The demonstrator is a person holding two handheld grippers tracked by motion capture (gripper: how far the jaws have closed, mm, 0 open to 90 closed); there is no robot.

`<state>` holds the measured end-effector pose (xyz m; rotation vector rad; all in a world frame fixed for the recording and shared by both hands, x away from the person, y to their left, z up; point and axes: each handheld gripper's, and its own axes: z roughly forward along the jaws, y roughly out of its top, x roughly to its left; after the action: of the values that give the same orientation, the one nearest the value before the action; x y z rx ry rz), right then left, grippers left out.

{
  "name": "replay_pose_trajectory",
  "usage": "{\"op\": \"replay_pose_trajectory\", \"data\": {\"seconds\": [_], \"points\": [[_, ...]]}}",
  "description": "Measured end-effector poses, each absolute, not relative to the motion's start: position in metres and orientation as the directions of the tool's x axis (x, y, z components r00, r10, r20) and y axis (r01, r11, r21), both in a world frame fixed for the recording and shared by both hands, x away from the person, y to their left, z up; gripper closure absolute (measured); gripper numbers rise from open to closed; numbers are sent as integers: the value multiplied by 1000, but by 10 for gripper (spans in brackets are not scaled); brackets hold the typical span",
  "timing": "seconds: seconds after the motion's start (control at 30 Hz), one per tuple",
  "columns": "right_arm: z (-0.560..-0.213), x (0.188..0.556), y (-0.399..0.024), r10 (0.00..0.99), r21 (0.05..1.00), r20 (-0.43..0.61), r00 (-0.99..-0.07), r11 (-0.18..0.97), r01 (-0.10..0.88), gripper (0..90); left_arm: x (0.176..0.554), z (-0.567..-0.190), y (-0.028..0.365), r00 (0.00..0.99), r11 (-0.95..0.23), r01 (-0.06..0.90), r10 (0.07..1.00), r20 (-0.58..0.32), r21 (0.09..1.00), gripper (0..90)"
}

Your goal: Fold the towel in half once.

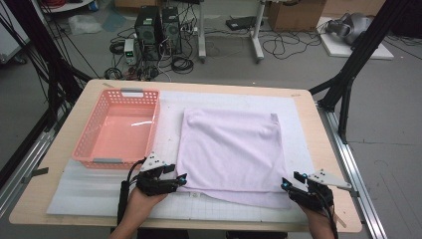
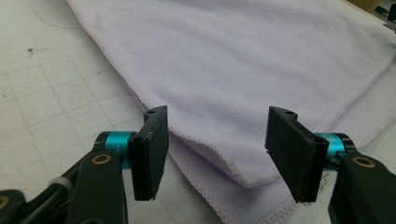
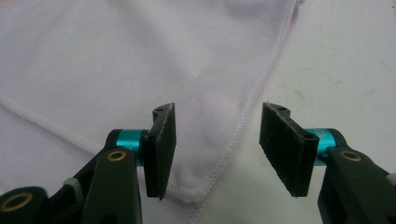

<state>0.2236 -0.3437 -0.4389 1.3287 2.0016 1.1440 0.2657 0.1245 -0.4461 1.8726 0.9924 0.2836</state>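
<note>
Your left hand and right hand come in at the near edge of the table, each with a gripper at a near corner of the towel. Your left gripper sits at the near left corner; in the left gripper view its jaws stand apart with the folded corner between them, pads not pressing on it. Your right gripper sits at the near right corner; its jaws are also released, the hemmed corner lying low between them, untouched. The towel lies folded and flat on the white mat, right of the pink basket, just beside it.
</note>
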Motion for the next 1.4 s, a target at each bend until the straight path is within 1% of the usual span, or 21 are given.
{"op": "replay_pose_trajectory", "data": {"seconds": [0.07,0.1,0.13,0.27,0.4,0.47,0.53,0.63,0.73,0.83,1.0,1.07,1.17,1.23,1.27,1.3,1.33,1.4], "points": [[-437,220,-345,905,847,42,-423,192,496,480,264,-448,127,636,-206,517,742,-213,831,495],[-436,217,-345,906,849,42,-422,190,493,508,263,-448,127,639,-210,520,739,-214,828,521],[-435,215,-347,904,854,31,-426,197,482,548,262,-449,127,643,-217,517,737,-209,828,565],[-435,212,-350,905,846,27,-425,205,491,586,258,-449,127,650,-228,523,730,-211,821,604],[-436,212,-353,906,843,29,-422,205,498,582,255,-450,125,661,-239,532,717,-222,812,607],[-437,213,-354,906,841,35,-423,202,501,576,256,-451,125,659,-243,541,717,-226,805,625],[-439,215,-353,904,839,37,-427,204,504,576,256,-453,125,663,-263,544,717,-216,797,680],[-440,216,-350,899,835,36,-436,213,508,572,254,-452,123,672,-281,535,712,-200,797,804],[-441,217,-349,896,834,32,-443,221,506,570,251,-450,123,675,-274,527,711,-199,805,851],[-440,217,-349,896,834,39,-442,215,509,566,249,-446,126,678,-260,515,707,-202,817,862],[-439,217,-349,895,830,48,-443,211,517,567,247,-440,133,690,-225,511,683,-240,830,867],[-439,217,-349,895,824,35,-445,227,520,569,247,-439,137,686,-210,519,681,-256,829,868],[-440,218,-347,876,813,61,-478,234,533,569,247,-440,139,678,-204,530,685,-266,823,868],[-444,220,-341,871,795,58,-489,256,550,573,247,-441,139,677,-205,532,686,-268,821,868],[-446,222,-338,869,785,53,-491,268,559,597,247,-441,139,676,-204,534,685,-270,820,868],[-448,223,-336,869,771,53,-493,278,574,649,247,-441,139,677,-204,535,685,-271,820,868],[-450,223,-335,869,766,51,-492,282,577,673,247,-441,139,678,-205,535,683,-272,819,868],[-449,223,-334,864,767,52,-501,287,574,812,247,-442,139,677,-203,537,682,-276,819,868]]}}
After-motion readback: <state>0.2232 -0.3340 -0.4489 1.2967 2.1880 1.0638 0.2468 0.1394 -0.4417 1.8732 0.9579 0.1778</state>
